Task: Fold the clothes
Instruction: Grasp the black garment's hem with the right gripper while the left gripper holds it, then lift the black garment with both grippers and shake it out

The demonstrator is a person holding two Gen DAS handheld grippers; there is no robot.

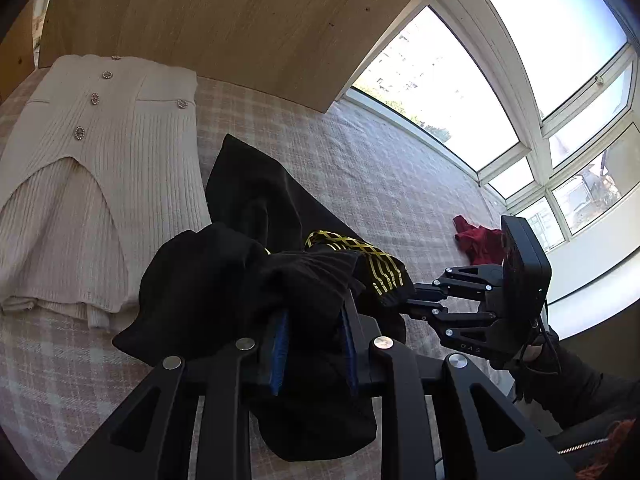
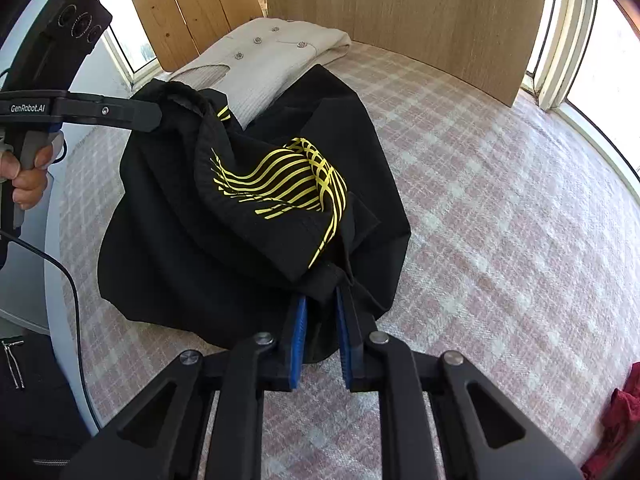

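Okay, you've got both grippers clamped on the black garment (image 2: pixel 248 208), one at each end. Your left gripper (image 1: pixel 316 312) has its blue pads (image 1: pixel 280 344) pinched on a bunched black fold at 6 o'clock in the left wrist view, cloth spilling over and below the fingers. Your right gripper (image 2: pixel 322 300) bites a gathered edge at 6 o'clock in its own view. In the left view it comes in from 3 o'clock, tips buried in the fabric.

The garment hangs slack between the two, yellow line print (image 2: pixel 288 184) facing up, lower folds resting on the pink checked cover (image 2: pixel 480 200).

Cream ribbed cardigan (image 1: pixel 100 168) lies folded flat at 10 o'clock in the left view, jewelled buttons (image 1: pixel 95 98) up; the black cloth overlaps its near corner in the right view. Red cloth (image 1: pixel 476 240) sits crumpled at 3 o'clock, well apart from the black one, near the window (image 1: pixel 500 80). Wood panel (image 1: pixel 240 20) stands at 12 o'clock.
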